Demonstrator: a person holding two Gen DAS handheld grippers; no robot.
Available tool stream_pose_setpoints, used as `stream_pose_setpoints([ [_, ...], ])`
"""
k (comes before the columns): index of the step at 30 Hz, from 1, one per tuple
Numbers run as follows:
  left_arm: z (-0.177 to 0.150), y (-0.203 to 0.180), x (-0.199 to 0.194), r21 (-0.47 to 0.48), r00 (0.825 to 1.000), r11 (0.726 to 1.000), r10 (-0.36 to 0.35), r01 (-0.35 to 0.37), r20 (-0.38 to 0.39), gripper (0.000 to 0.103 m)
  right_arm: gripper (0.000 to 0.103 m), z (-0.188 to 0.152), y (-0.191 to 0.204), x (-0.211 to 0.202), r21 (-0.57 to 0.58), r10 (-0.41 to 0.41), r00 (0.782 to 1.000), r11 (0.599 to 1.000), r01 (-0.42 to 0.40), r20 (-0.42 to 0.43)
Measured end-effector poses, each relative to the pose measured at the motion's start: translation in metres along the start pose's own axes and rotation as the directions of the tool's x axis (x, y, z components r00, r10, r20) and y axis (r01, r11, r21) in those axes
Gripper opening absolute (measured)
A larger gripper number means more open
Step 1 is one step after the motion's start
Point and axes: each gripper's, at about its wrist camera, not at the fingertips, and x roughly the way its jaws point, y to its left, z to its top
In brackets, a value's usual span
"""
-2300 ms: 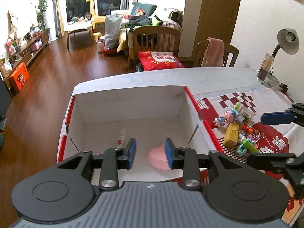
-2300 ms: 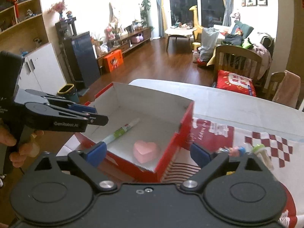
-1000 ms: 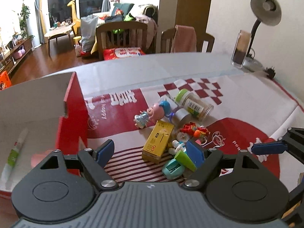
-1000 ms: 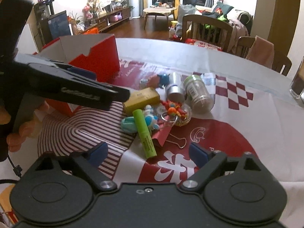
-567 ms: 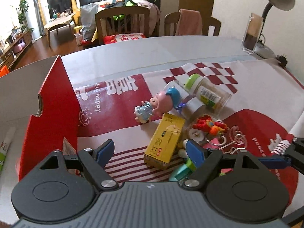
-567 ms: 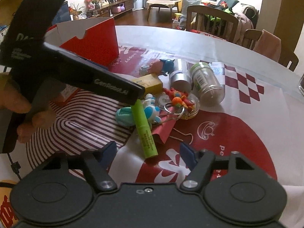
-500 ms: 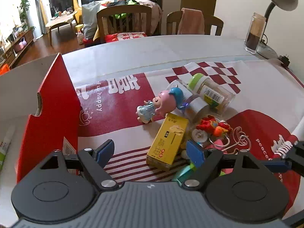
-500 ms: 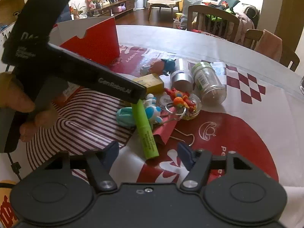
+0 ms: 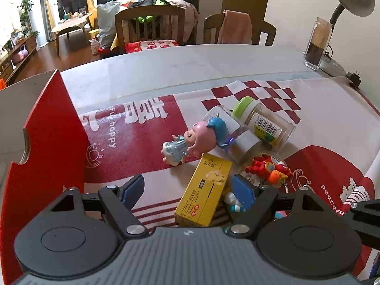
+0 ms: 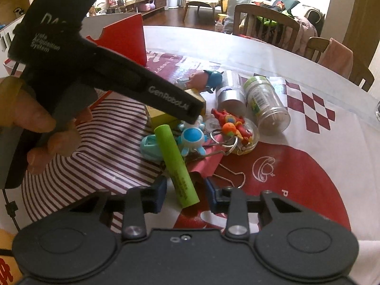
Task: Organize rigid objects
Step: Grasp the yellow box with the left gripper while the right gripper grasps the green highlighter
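Right hand-held gripper (image 10: 185,193) closing around green tube (image 10: 177,165), pads not yet pinching; tube lying between them on bench (image 10: 308,166). Left hand-held gripper (image 9: 188,190) spread over yellow box (image 9: 204,193). Centring pads advisable, avoiding keyring (image 10: 234,128).

The cloth (image 9: 147,128) over the table looks like smooth printed fabric, matt red and white. The box (image 9: 206,192) is glossy yellow card. The doll (image 9: 199,140) is shiny moulded plastic. The jar (image 9: 266,123) is clear plastic with a matt green lid and a paper label. The tube (image 10: 177,163) is matt green plastic. The carton (image 9: 47,128) is red-coated cardboard. The pads (image 10: 159,196) look like matt blue rubber.
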Motion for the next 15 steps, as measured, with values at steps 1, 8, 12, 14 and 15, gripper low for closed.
stream_pose_setpoints([
  [1, 0.001, 0.0, 0.001, 0.001, 1.0, 1.0, -0.002, 0.002, -0.001, 0.077, 0.032, 0.0, 0.002, 0.001, -0.012, -0.014, 1.0, 1.0, 0.014, -0.002],
  [8, 0.001, -0.012, 0.005, 0.073, 1.0, 0.997, 0.001, 0.0, -0.009, 0.046, 0.022, 0.001, 0.01, 0.001, -0.061, -0.047, 0.999, 0.997, 0.046, -0.015],
  [12, 0.0, -0.017, 0.003, 0.097, 1.0, 0.995, -0.007, 0.007, -0.005, 0.033, 0.016, 0.001, 0.01, -0.006, -0.055, -0.03, 1.0, 0.998, 0.03, -0.006],
  [14, -0.001, -0.017, 0.001, 0.091, 1.0, 0.996, -0.01, 0.011, -0.005, 0.031, 0.015, 0.0, 0.01, -0.01, -0.049, -0.016, 1.0, 0.999, 0.016, 0.001],
  [15, -0.001, -0.016, -0.001, 0.084, 1.0, 0.996, -0.015, 0.016, -0.006, 0.03, 0.015, 0.0, 0.009, -0.012, -0.043, -0.012, 1.0, 0.999, 0.012, 0.005],
])
